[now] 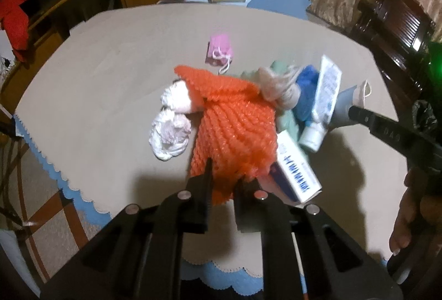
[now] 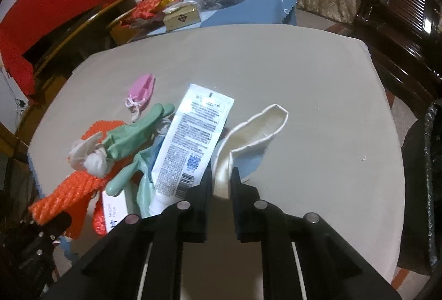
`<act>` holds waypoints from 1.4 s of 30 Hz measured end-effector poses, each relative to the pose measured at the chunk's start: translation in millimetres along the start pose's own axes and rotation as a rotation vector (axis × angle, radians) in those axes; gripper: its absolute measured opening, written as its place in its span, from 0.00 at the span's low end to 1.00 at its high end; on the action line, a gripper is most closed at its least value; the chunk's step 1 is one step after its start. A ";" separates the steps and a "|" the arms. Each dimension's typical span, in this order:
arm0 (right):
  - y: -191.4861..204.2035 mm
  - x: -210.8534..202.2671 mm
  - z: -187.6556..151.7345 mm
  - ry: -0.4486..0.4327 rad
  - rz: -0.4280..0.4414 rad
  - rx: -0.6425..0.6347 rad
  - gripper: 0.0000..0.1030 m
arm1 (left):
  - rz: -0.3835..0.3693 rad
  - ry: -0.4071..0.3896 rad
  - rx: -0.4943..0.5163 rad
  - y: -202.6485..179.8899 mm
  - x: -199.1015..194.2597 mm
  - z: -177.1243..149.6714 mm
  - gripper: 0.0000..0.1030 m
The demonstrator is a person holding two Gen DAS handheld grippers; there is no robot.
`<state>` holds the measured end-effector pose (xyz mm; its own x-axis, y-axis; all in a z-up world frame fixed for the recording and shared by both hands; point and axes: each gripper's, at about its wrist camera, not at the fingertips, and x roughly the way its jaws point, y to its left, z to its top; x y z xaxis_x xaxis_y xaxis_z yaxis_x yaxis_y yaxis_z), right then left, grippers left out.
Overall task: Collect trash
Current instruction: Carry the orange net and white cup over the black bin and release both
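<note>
A heap of trash lies on the beige table (image 2: 290, 73). In it are an orange net (image 1: 234, 134), crumpled tissue (image 1: 171, 134), green gloves (image 2: 132, 134), a white tube (image 2: 190, 145), a small box (image 1: 297, 175), and a white mask (image 2: 248, 145). A pink mask (image 1: 219, 49) lies apart, farther back.

The left claw (image 1: 222, 184) is closed on the near edge of the orange net. The right claw (image 2: 221, 186) is closed on the lower edge of the white mask, which stands up folded between its fingers.

What could go wrong: the net appears tangled with the tissue and gloves, so lifting it may drag other pieces along or scatter them over the table edge. The mask is pinched only at its rim and could slip free.

The left view shows the net grip, the tissue balls and a hand (image 1: 408, 217) holding the right claw at the frame's edge. It hides the mask grip. The right view shows that grip plainly, the tube's printed label, and a black bag (image 2: 425, 175) at the right, likely for the trash. There the net grip sits dark in the corner.
</note>
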<state>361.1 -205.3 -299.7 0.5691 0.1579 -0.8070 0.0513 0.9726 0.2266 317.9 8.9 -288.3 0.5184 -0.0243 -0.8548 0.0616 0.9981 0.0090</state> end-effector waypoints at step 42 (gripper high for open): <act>-143.2 -181.9 -34.8 -0.197 -0.117 0.136 0.11 | -0.152 -0.145 0.164 -153.1 -103.3 -3.1 0.10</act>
<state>221.7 -367.4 -204.4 0.7009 -0.0030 -0.7132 0.2283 0.9483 0.2205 252.4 -141.2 -202.9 0.6090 -0.1933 -0.7693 0.2793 0.9600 -0.0201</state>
